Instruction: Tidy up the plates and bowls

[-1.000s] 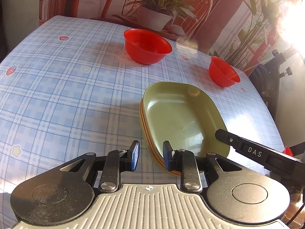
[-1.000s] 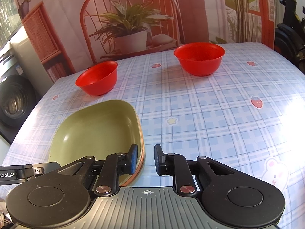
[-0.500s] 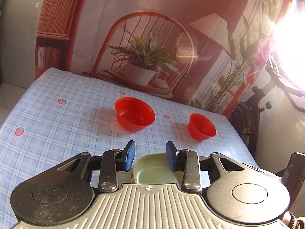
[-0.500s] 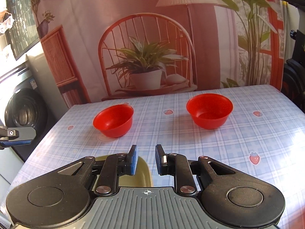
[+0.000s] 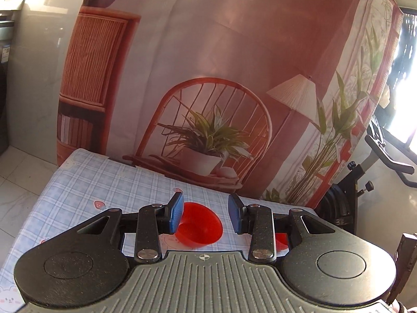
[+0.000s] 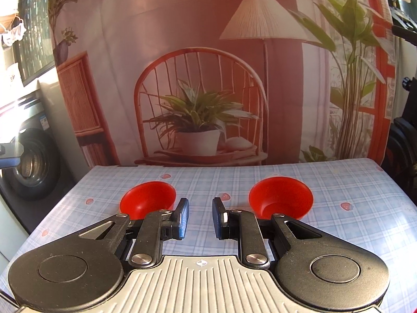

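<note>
Two red bowls stand apart on the blue checked tablecloth (image 6: pixel 351 198). In the right wrist view one bowl (image 6: pixel 147 198) is at left and the other bowl (image 6: pixel 281 198) at right. My right gripper (image 6: pixel 200 217) is open and empty, held above the table in front of them. In the left wrist view one red bowl (image 5: pixel 200 227) shows between the fingers, and a sliver of the second bowl (image 5: pixel 281 240) shows behind the right finger. My left gripper (image 5: pixel 205 215) is open and empty. The green plates are hidden below both grippers.
A printed backdrop (image 6: pixel 208 65) with a chair, plant and lamp hangs behind the table's far edge. A washing machine (image 6: pixel 28 156) stands at left. An exercise bike (image 5: pixel 365 182) stands at the right of the table.
Both grippers have pulled back and tilted up from the stacked green plates. The plates have dropped out of view. The bowls now look farther away. The left jaws opened wider.
</note>
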`<move>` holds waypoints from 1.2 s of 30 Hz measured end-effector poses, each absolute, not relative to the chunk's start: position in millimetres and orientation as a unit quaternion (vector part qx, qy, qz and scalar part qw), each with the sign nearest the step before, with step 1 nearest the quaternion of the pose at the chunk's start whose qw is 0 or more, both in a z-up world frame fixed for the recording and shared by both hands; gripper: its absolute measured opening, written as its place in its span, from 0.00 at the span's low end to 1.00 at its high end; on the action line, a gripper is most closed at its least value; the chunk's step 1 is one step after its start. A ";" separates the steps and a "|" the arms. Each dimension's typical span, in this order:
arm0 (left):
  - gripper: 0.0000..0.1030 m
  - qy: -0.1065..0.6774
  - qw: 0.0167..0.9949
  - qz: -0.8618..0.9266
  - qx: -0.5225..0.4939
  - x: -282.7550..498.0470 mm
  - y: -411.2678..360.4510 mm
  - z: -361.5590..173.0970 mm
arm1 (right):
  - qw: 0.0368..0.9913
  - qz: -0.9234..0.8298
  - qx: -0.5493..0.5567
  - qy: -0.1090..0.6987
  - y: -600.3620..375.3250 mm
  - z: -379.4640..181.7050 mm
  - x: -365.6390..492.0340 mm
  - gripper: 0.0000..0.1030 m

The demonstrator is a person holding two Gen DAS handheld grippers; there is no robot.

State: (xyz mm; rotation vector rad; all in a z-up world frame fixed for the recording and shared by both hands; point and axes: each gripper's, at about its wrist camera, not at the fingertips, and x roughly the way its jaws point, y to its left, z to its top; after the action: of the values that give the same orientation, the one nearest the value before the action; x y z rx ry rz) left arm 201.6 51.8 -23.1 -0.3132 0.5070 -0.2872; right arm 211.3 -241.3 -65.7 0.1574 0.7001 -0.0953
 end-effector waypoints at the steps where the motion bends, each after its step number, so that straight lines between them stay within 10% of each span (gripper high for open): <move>1: 0.38 0.253 0.945 -0.138 -0.153 206.4 53.7 -28.3 | 0.934 -0.045 0.077 0.347 -239.8 -69.4 213.7 0.19; 32: 0.37 0.399 0.902 -0.149 -0.066 367.6 12.3 -170.5 | 0.867 0.036 0.123 0.482 -218.5 -192.1 371.5 0.23; 36: 0.15 0.406 0.899 -0.154 -0.062 368.2 10.5 -175.6 | 0.867 0.031 0.128 0.481 -220.4 -195.2 371.0 0.19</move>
State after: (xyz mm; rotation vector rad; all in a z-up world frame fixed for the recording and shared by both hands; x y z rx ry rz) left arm 368.2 10.5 -175.6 -0.1292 0.8407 -0.3184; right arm 371.0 -220.4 -195.2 0.2690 1.0076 0.0649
